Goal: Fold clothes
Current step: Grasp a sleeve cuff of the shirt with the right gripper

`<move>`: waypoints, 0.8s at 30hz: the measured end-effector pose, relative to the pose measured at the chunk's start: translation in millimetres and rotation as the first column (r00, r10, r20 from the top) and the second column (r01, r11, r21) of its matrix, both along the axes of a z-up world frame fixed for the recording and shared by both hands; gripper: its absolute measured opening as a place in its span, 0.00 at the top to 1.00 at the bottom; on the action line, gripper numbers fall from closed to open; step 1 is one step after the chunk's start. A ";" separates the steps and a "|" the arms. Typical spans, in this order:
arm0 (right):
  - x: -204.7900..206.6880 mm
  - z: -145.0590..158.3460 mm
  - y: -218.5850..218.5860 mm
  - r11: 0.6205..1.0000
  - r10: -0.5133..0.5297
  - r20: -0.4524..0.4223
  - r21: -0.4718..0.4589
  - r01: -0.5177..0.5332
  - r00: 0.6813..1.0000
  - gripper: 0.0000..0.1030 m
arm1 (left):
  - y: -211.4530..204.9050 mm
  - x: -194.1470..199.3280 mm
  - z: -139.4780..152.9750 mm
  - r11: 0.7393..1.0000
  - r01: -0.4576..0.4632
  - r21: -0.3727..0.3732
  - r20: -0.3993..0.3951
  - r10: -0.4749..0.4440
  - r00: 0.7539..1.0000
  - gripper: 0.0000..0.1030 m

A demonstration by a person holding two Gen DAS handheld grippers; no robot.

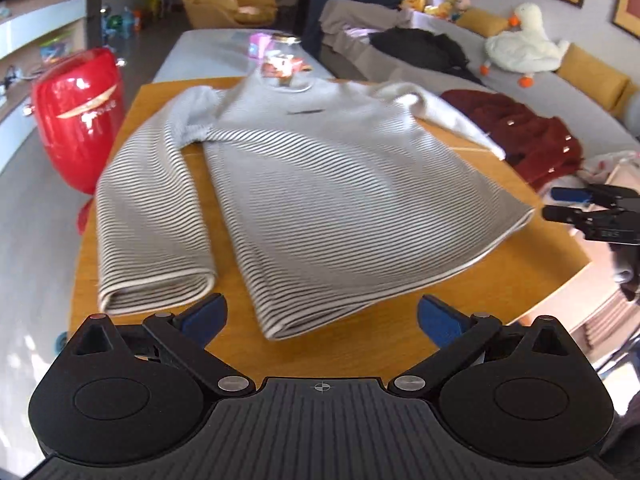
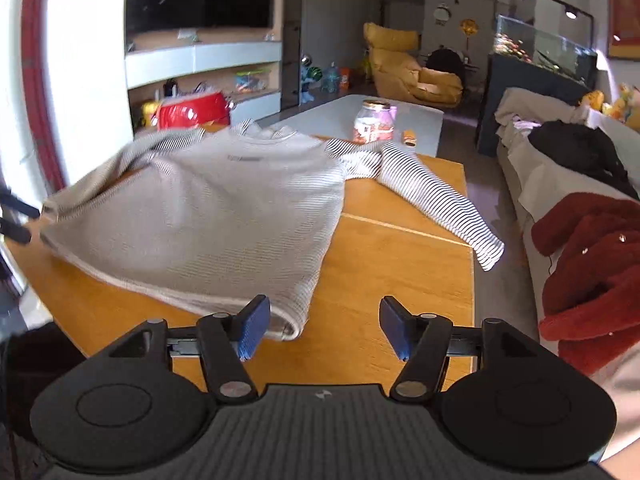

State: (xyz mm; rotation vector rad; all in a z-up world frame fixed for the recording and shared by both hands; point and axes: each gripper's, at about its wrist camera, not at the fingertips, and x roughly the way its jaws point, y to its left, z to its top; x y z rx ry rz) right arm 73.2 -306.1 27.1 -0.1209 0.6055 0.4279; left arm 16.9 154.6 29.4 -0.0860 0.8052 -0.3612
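A grey-and-white striped long-sleeve sweater (image 1: pixel 320 184) lies spread front-up on a wooden table (image 1: pixel 344 356), collar at the far end. Its left sleeve (image 1: pixel 148 216) lies folded alongside the body. Its right sleeve (image 2: pixel 436 200) stretches toward the table's right edge. My left gripper (image 1: pixel 322 318) is open just short of the hem's near left corner. My right gripper (image 2: pixel 324 326) is open at the hem's right corner (image 2: pixel 288 328), its left pad next to the cloth. The right gripper also shows at the right edge of the left wrist view (image 1: pixel 560 204).
A red container (image 1: pixel 78 120) stands off the table's left side. A jar (image 2: pixel 372 122) and snacks sit on the low grey table beyond. A sofa on the right holds a dark red garment (image 2: pixel 592 256), black clothing (image 1: pixel 424 50) and a plush duck (image 1: pixel 524 42).
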 end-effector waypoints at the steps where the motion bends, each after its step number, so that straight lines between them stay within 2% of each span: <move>1: 9.1 4.9 -9.0 0.998 -0.039 -0.006 0.049 0.039 0.999 0.40 | -2.8 2.7 4.3 0.999 0.019 -0.036 0.015 -0.018 1.000 0.00; 3: 37.6 3.1 -27.3 0.985 -0.114 -0.042 0.126 0.118 0.993 0.42 | -11.1 14.0 10.2 0.994 0.051 -0.100 0.043 -0.046 0.998 0.00; 4: 53.9 0.0 -37.2 0.974 -0.152 -0.069 0.160 0.161 0.986 0.47 | -16.4 23.1 11.6 0.991 0.054 -0.121 0.056 -0.048 0.997 0.00; 5: 70.2 -3.1 -47.1 0.960 -0.189 -0.096 0.193 0.205 0.977 0.56 | -23.4 34.1 11.6 0.989 0.051 -0.137 0.064 -0.043 0.997 0.00; 7: 102.8 -9.3 -66.8 0.922 -0.259 -0.155 0.255 0.292 0.953 0.61 | -39.7 57.1 8.2 0.986 0.047 -0.159 0.071 -0.036 0.997 0.00; 10: 145.7 -21.5 -94.2 0.854 -0.347 -0.229 0.324 0.408 0.909 0.61 | -59.1 92.5 -1.1 0.983 0.040 -0.180 0.070 -0.028 0.997 0.00; 12: 167.7 -34.2 -104.9 0.823 -0.387 -0.256 0.339 0.457 0.886 0.61 | -66.1 113.8 -8.6 0.981 0.037 -0.190 0.066 -0.025 0.998 0.00; 15: 194.1 -55.3 -109.3 0.796 -0.424 -0.284 0.336 0.503 0.860 0.61 | -70.2 138.7 -15.2 0.978 0.035 -0.208 0.068 -0.021 0.997 0.00; 19: 221.5 -90.0 -118.3 0.713 -0.420 -0.405 0.407 0.571 0.812 0.61 | -62.8 162.5 -14.0 0.972 0.018 -0.232 0.106 0.007 0.994 0.00; 21: 227.9 -94.4 -124.3 0.682 -0.391 -0.434 0.456 0.572 0.812 0.68 | -53.0 171.2 -12.4 0.971 -0.021 -0.240 0.109 0.048 0.993 0.00; 22: 229.6 -93.6 -126.5 0.669 -0.376 -0.442 0.478 0.569 0.814 0.75 | -47.9 175.5 -12.4 0.969 -0.039 -0.245 0.104 0.067 0.992 0.00; 23: 230.6 -88.2 -125.1 0.670 -0.359 -0.440 0.492 0.556 0.823 0.86 | -41.2 178.0 -13.3 0.965 -0.057 -0.256 0.096 0.084 0.992 0.00; 24: 229.6 -76.7 -119.2 0.687 -0.345 -0.414 0.500 0.527 0.842 0.91 | -35.3 179.9 -14.9 0.961 -0.069 -0.266 0.087 0.095 0.992 0.00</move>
